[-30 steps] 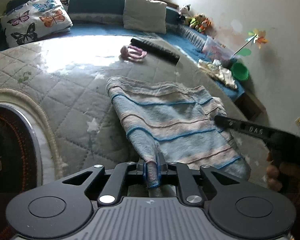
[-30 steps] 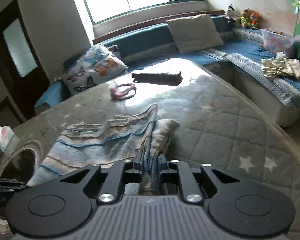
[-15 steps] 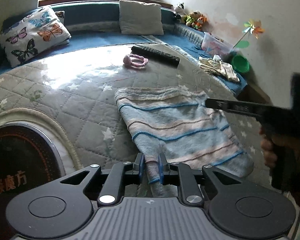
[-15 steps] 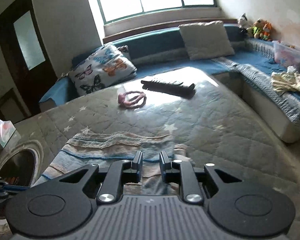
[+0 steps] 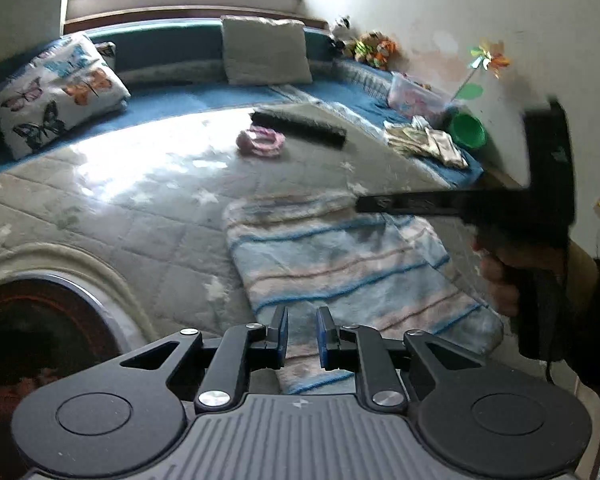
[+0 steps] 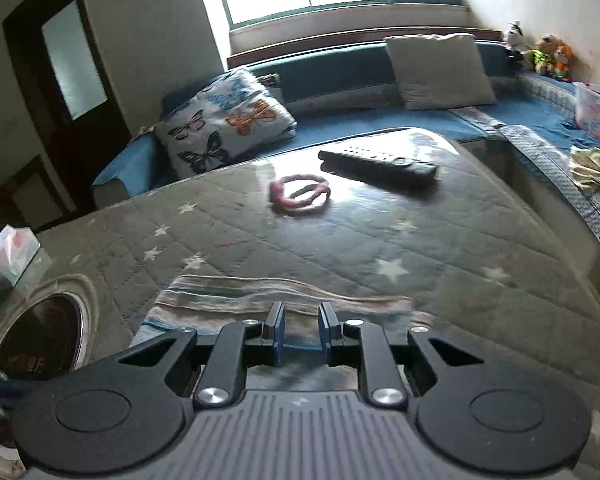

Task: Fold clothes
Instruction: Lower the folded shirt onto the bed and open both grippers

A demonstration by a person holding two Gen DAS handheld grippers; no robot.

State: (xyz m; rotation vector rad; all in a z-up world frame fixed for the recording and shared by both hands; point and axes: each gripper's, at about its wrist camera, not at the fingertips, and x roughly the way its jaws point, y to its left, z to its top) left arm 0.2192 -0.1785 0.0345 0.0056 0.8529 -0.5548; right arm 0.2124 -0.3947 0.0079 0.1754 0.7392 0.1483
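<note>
On my left wrist view, the left gripper (image 5: 301, 334) has its fingers spread with nothing between them, poised over the near end of the striped garment (image 5: 340, 272). That garment lies folded flat on the quilted bench (image 5: 148, 216), close to its near right corner, blue and pink stripes running across it. Further right, the right gripper (image 5: 362, 203) reaches in over the garment's far edge, held in my right hand (image 5: 500, 280). From the right wrist view, the right gripper's (image 6: 301, 334) fingers are also spread and hold nothing, with the garment's (image 6: 236, 300) far edge just beyond them. Toward the bench's far edge lie a pink ring (image 6: 300, 194) and, right of it, a black remote (image 6: 376, 164).
</note>
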